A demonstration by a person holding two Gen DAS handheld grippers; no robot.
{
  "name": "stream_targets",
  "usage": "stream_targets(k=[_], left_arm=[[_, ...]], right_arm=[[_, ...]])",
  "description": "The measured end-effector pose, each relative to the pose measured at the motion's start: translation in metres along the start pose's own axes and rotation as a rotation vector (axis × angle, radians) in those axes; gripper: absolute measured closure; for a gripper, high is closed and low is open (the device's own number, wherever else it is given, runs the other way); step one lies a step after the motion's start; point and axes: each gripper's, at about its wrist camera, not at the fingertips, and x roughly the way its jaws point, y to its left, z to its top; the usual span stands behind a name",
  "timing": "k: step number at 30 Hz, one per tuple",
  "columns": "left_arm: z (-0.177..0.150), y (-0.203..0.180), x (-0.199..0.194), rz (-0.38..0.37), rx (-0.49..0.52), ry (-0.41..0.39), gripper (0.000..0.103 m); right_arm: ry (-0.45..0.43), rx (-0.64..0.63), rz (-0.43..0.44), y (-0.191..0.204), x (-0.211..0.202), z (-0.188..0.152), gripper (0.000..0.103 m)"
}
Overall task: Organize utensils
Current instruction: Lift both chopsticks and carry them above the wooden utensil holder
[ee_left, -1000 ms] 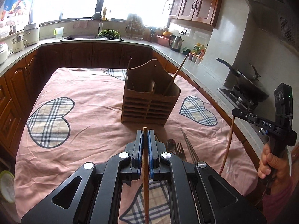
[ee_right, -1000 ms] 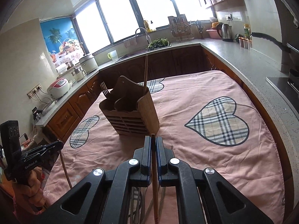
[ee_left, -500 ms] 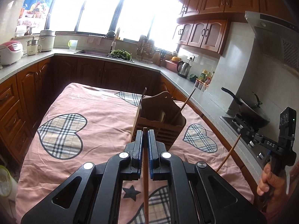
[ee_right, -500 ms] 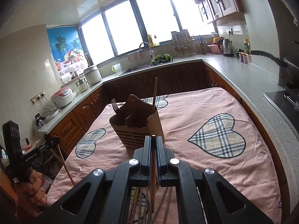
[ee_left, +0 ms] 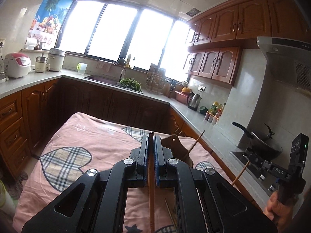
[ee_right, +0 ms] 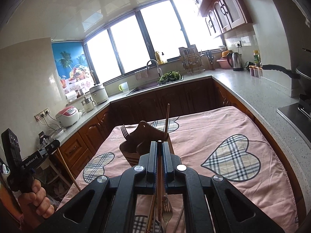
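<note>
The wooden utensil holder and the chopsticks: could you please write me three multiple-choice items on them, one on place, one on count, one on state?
1. Where does the wooden utensil holder stand?
A. on the pink tablecloth
B. in the sink
C. on the stove

2. How many forks stick up out of the holder in the right wrist view?
A. none
B. one
C. three

3. What is the state of the left tongs?
A. wide open, nothing in them
B. shut on a spoon
C. shut on a chopstick

Answers:
1 A, the holder sits on the cloth among its plaid hearts.
2 B, a single fork rises at the holder's left end.
3 C, the pads clamp a thin wooden stick; the right tongs do likewise.
</note>
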Motion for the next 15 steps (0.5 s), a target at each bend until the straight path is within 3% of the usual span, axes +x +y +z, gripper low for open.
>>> stream_targets(k=[7,15], left_arm=[[0.025,-0.013,0.012,-0.009,0.043,-0.09,0.099],[0.046,-0.018,0.039,-0.012,0.037,-0.141,0.099]], right_arm=[[-0.064,-0.016,0.006,0.008,0.007,0.019,0.098],[-0.139,-0.022,0.017,0.015,0.019,0.041,0.098]])
